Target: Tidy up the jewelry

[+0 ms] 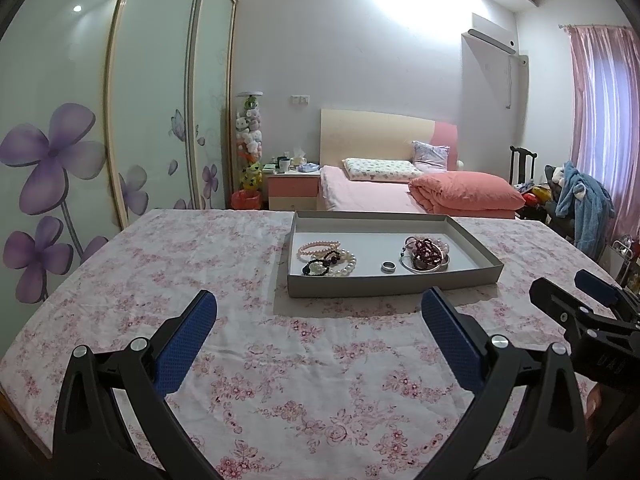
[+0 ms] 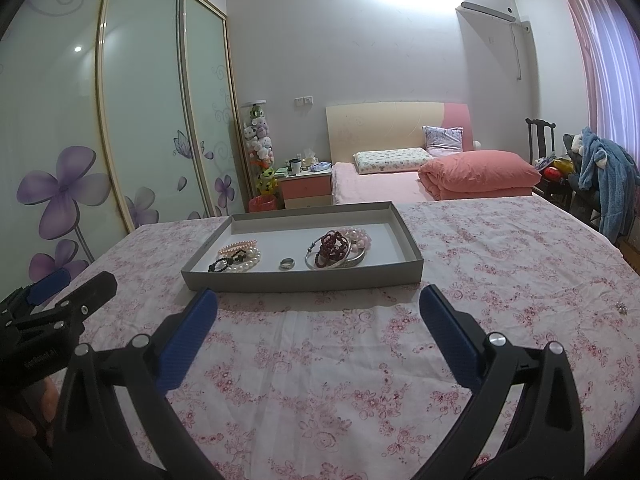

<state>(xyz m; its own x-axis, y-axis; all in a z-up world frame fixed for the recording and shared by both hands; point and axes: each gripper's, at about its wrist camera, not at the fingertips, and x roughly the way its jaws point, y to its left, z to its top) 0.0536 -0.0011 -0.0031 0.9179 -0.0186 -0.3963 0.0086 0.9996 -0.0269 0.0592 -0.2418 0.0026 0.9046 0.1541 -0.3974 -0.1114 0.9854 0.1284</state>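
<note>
A shallow grey box tray (image 1: 384, 282) (image 2: 304, 280) sits on the floral tablecloth. In its left half lie pink, black and white bead bracelets (image 1: 326, 258) (image 2: 238, 258). A metal ring (image 1: 388, 267) (image 2: 287, 263) lies in the middle. To the right is a heap of dark red beads, silver bangles and pink beads (image 1: 426, 254) (image 2: 340, 249). A small sparkly piece (image 2: 622, 307) lies on the cloth at far right. My left gripper (image 1: 318, 312) and right gripper (image 2: 318, 308) both hover open, short of the tray, holding nothing.
The table with the pink floral cloth (image 1: 280, 360) fills the foreground. Behind it are a bed (image 1: 400, 188), a nightstand (image 1: 294, 188), sliding wardrobe doors (image 1: 120, 120) at left and a chair with clothes (image 1: 580, 200) at right.
</note>
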